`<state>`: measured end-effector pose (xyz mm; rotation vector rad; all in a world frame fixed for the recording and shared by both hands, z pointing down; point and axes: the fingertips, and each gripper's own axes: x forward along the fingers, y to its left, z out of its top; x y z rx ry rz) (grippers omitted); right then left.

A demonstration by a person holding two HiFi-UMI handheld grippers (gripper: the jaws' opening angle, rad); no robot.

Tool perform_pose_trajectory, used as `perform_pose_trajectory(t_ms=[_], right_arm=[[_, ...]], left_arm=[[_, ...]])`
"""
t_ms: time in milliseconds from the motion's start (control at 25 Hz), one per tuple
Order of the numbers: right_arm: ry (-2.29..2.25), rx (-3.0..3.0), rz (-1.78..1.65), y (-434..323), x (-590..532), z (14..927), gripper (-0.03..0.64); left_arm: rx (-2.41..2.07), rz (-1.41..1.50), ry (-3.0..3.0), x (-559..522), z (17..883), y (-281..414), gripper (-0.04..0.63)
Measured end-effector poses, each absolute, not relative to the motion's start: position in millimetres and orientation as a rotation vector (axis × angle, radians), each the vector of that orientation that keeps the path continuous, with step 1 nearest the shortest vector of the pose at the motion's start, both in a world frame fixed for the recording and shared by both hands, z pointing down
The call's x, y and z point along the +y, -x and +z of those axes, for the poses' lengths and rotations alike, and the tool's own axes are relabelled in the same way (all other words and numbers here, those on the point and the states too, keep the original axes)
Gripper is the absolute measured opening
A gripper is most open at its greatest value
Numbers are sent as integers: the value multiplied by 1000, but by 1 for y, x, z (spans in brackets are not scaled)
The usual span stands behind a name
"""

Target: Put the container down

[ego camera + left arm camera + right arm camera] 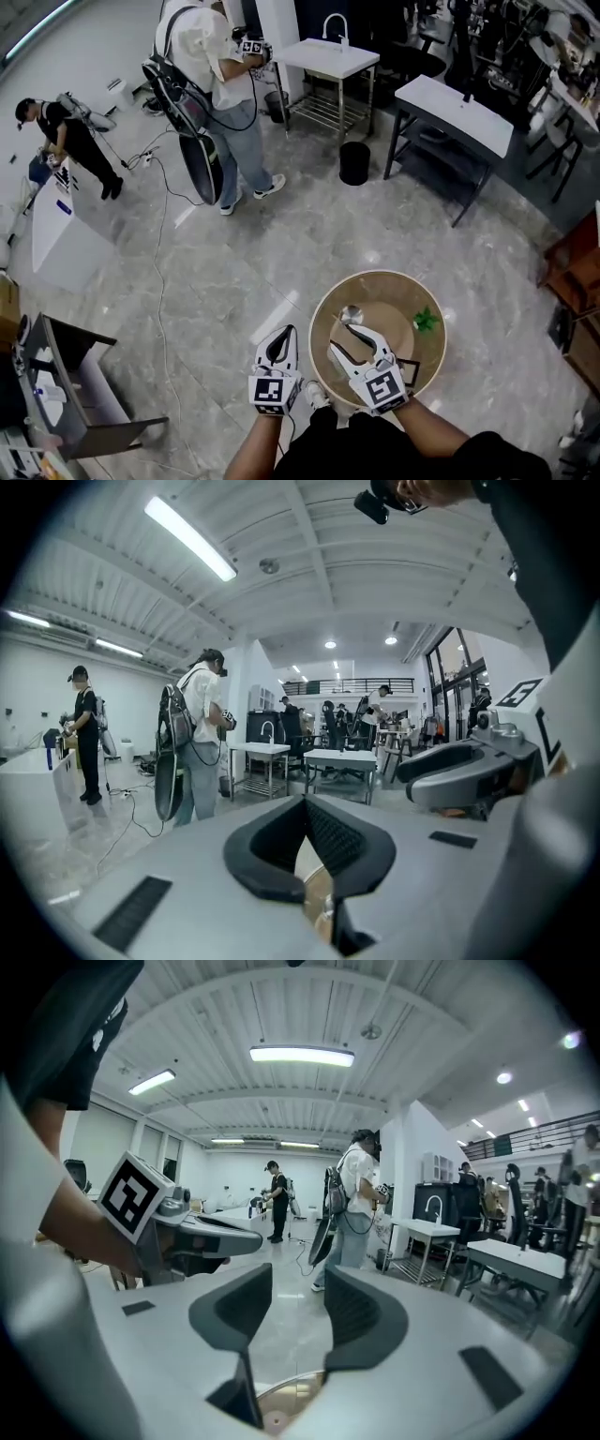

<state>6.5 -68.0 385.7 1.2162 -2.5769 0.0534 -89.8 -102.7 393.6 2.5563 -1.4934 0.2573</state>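
Observation:
A small shiny metal container [351,314] stands on the round wooden table [323,323], near its far left part. My right gripper [356,339] hovers over the table just short of the container, its jaws apart with nothing between them. The right gripper view shows the same gap [298,1312], with only floor and the table's rim [291,1393] beyond it. My left gripper [278,347] hangs beside the table's left edge, its fingertips together and empty. In the left gripper view the left gripper's pads meet [305,803].
A green plant sprig [427,320] and a dark frame [409,369] lie on the table's right side. A standing person [220,84], a black bin [354,162], white tables [455,112] and floor cables [161,272] lie farther off. A grey cart [84,394] stands at left.

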Motion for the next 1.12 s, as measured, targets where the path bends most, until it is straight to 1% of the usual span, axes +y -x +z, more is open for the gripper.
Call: perform_pose_trajectory(t_ms=[240,400,440,640,1120], right_arm=[[-1188,-2589,33,-7,-44,364,122],[-1249,-2560,-22,-18,-39,351,16],[-1260,-2556,-37,-20,-39,347,0],[-1319,-2533,-158,-40,-43,333,-2],[-1463,-2521,-180,-63,-57,304,-2]], left_arm=[[-1445,240,-2590,-82,376,87,-8],[-1415,235,-2606,-73,372,79,-8],[-1405,232,-2612,-71,371,78,-7],[-1364,151,-2624,-75,354,58,-8],[-1347,95,-2708,-87,323,26,-8]])
